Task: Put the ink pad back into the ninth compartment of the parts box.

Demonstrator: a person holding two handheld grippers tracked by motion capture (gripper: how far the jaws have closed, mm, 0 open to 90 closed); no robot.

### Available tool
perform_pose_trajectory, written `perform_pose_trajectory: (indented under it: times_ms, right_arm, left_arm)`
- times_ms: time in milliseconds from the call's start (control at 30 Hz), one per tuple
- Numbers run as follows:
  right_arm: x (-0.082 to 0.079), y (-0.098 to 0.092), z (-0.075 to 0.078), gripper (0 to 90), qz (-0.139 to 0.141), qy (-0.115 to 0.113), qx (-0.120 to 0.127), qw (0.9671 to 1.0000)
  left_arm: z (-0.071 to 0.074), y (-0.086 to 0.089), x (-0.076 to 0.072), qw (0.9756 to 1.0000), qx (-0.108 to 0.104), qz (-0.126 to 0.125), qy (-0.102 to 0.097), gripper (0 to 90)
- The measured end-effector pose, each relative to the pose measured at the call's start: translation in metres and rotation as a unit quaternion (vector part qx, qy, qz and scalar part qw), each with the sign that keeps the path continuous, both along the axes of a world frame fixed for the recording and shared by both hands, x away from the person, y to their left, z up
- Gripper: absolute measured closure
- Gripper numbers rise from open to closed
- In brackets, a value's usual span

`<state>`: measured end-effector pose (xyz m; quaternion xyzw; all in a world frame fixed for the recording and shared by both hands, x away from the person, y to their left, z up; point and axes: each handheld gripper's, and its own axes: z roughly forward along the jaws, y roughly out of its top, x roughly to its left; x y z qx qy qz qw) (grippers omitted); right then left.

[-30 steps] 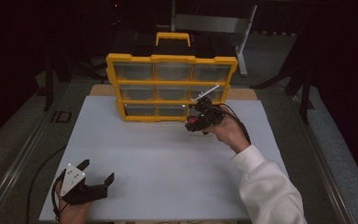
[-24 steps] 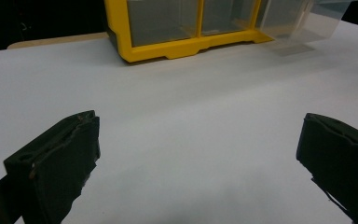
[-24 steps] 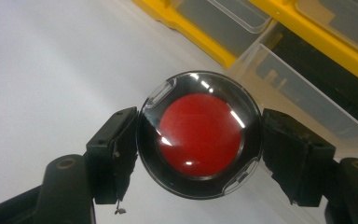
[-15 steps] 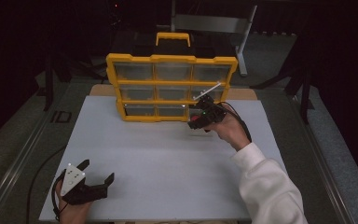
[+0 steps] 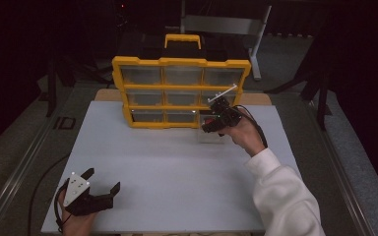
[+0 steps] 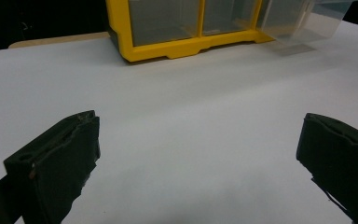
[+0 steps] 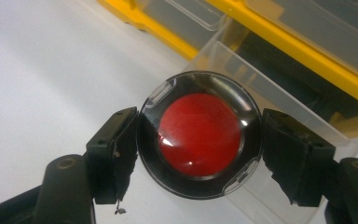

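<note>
The right gripper [image 7: 200, 140] clamps a round black case with a red disc [image 7: 200, 135] edge to edge between its jaws, flat face toward the camera. Just beyond and below it lies the pulled-out clear drawer [image 7: 279, 112] at the lower right of the yellow organizer [image 5: 182, 91], so the drop is likely a short move forward and down. The left gripper [image 5: 91, 196] rests wide open and empty at the near left of the white table [image 5: 177, 167], well apart.
</note>
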<state>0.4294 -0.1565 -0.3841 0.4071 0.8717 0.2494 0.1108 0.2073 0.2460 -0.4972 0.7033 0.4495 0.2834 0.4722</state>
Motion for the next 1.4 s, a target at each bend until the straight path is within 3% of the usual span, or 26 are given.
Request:
perform_pose_trajectory:
  times_ms: [700,1400]
  right_arm:
    - [0.009,-0.013,-0.002,29.7,-0.037,-0.003,0.000,0.9993]
    - [0.014,-0.023,-0.008,29.7,-0.054,0.004,-0.002,0.9986]
  left_arm:
    - [0.000,0.001,0.000,1.0000,-0.001,0.002,0.000,0.0]
    - [0.000,0.001,0.000,1.0000,0.000,0.004,0.003,0.0]
